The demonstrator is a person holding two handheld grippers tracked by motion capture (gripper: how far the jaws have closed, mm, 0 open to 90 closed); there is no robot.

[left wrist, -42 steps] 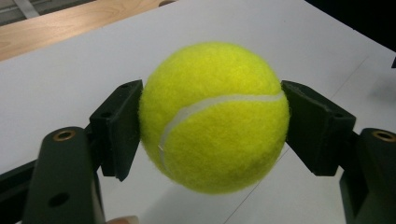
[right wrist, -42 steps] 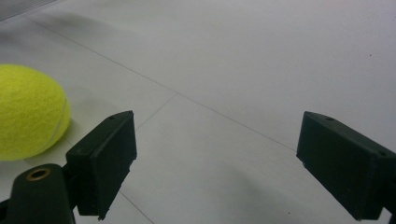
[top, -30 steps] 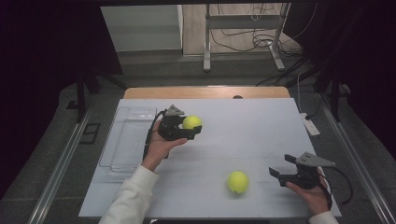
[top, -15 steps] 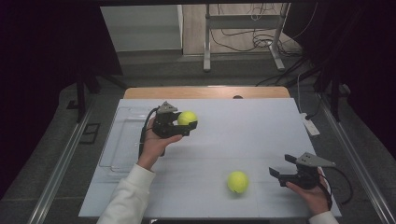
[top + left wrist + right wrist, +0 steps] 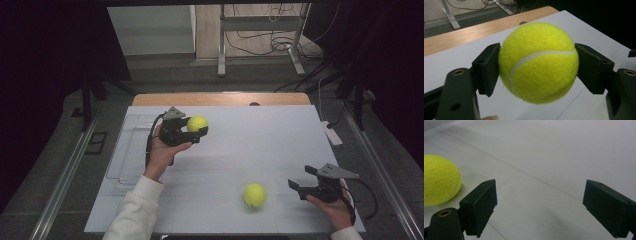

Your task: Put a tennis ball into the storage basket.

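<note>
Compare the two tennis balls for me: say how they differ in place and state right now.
The far tennis ball is clamped between the left gripper's pads and held above the table; the near tennis ball lies loose on the table. The far one is gripped on both sides; the near one is untouched, lying just left of the right gripper, whose jaws stand open and empty. Both are fuzzy yellow-green balls with a white seam and look the same size.

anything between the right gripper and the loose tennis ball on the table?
Nothing: in the high view, bare white table separates the right gripper from the loose tennis ball.
</note>
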